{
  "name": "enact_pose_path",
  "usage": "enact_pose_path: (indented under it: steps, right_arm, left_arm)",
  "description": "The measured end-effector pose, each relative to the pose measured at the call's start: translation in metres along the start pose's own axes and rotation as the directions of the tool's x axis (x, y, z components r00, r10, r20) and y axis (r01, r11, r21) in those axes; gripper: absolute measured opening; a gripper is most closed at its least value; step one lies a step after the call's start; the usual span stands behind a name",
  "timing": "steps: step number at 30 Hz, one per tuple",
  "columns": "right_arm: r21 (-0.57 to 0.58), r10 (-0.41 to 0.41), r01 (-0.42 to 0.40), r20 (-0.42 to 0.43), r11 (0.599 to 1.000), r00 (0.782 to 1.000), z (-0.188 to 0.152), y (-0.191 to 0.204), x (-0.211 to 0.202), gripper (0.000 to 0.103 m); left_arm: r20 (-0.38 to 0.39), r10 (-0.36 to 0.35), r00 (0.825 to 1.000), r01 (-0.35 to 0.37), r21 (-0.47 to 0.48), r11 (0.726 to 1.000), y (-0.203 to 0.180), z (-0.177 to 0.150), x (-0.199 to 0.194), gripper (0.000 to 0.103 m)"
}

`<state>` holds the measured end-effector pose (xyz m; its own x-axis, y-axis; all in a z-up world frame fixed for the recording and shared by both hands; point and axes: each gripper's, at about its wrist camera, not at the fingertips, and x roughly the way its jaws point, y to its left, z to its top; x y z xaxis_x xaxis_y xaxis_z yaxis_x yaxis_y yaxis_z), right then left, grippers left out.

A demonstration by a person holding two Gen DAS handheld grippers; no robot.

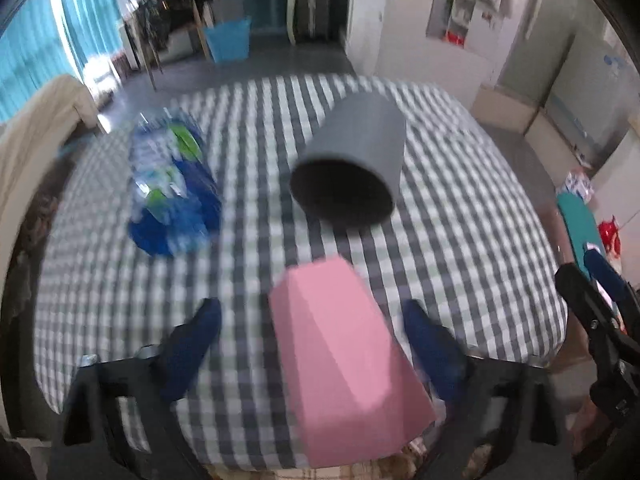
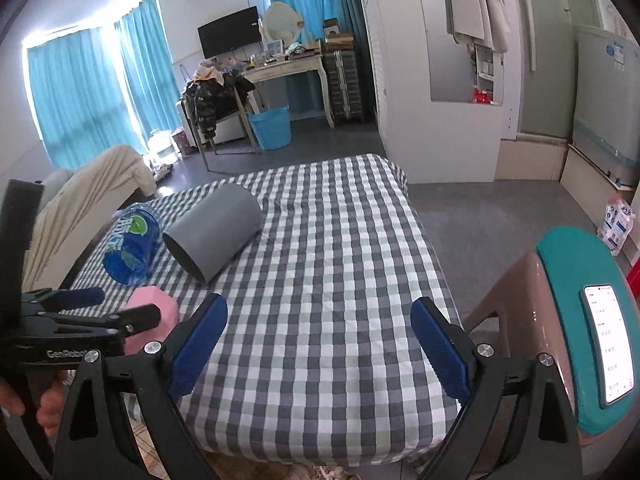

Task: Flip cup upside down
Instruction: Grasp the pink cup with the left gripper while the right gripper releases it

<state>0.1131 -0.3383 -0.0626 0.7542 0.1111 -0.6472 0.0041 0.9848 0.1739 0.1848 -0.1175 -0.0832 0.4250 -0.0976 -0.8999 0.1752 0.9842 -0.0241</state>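
Note:
A pink faceted cup lies on its side on the checkered cloth, between the open blue fingers of my left gripper, which do not touch it. It also shows in the right wrist view, behind the left gripper. A grey cup lies on its side farther back, its mouth facing me; the right wrist view shows it too. My right gripper is open and empty over the cloth's near right part.
A blue plastic bottle lies left of the grey cup, also seen in the right wrist view. A stool with a teal seat holding a phone stands right of the table.

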Motion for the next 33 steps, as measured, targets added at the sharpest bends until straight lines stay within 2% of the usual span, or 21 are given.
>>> enact_pose_path:
  steps: [2,3,4,9,13,17,19,22,23,25,29,30,33]
  right_arm:
    - [-0.004,0.008,-0.008,-0.007,1.000,1.000,-0.001,0.001,0.003,0.093]
    - [-0.010,0.015,-0.015,-0.010,1.000,1.000,-0.003,0.002,0.004,0.093]
    - [-0.015,0.021,-0.022,-0.011,1.000,1.000,-0.004,0.002,0.004,0.093]
    - [-0.022,0.035,-0.035,-0.016,0.999,0.999,-0.009,0.008,0.004,0.093]
    - [-0.018,0.033,-0.033,-0.005,0.999,0.999,-0.010,0.010,0.000,0.093]
    - [-0.015,0.026,-0.026,0.000,1.000,1.000,-0.012,0.013,-0.004,0.093]
    - [-0.015,0.023,-0.023,-0.002,1.000,1.000,-0.013,0.014,-0.005,0.093]
    - [-0.020,0.018,-0.018,-0.005,1.000,1.000,-0.017,0.015,-0.006,0.093]
    - [-0.022,0.014,-0.014,-0.006,1.000,1.000,-0.018,0.016,-0.006,0.093]
    - [-0.029,0.008,-0.008,-0.016,1.000,1.000,-0.021,0.019,-0.004,0.093]
    - [-0.044,-0.002,0.000,-0.028,0.999,1.000,-0.025,0.024,-0.002,0.093]
    - [-0.047,-0.003,0.001,-0.029,0.999,1.000,-0.026,0.026,-0.002,0.093]
    - [-0.055,-0.001,0.000,-0.028,0.998,1.000,-0.025,0.030,-0.002,0.093]
  left_arm:
    - [-0.065,-0.083,0.994,0.080,-0.039,0.996,0.004,-0.001,0.011,0.077]
    - [-0.081,-0.109,0.991,0.106,-0.050,0.993,0.004,-0.002,0.013,0.072]
    - [-0.083,-0.115,0.990,0.112,-0.046,0.993,0.003,-0.003,0.014,0.066]
    - [-0.054,-0.088,0.995,0.088,-0.001,0.996,-0.003,-0.007,0.004,0.062]
    - [0.047,-0.065,0.997,0.064,0.012,0.998,0.002,-0.006,-0.024,0.061]
    - [0.155,-0.044,0.987,0.040,0.032,0.999,0.005,-0.006,-0.045,0.061]
    - [0.226,-0.030,0.974,0.020,0.046,0.999,0.005,-0.009,-0.052,0.061]
    - [0.374,-0.017,0.927,-0.015,0.081,0.997,0.009,-0.023,-0.059,0.061]
    - [0.401,-0.006,0.916,-0.036,0.098,0.994,0.006,-0.026,-0.057,0.061]
    - [0.440,-0.007,0.898,-0.049,0.115,0.992,0.005,-0.036,-0.045,0.061]
    - [0.473,-0.014,0.881,-0.046,0.115,0.992,0.010,-0.052,-0.035,0.061]
    - [0.498,-0.022,0.867,-0.041,0.115,0.993,0.012,-0.058,-0.038,0.061]
    - [0.533,-0.037,0.846,-0.040,0.132,0.990,0.012,-0.074,-0.043,0.061]
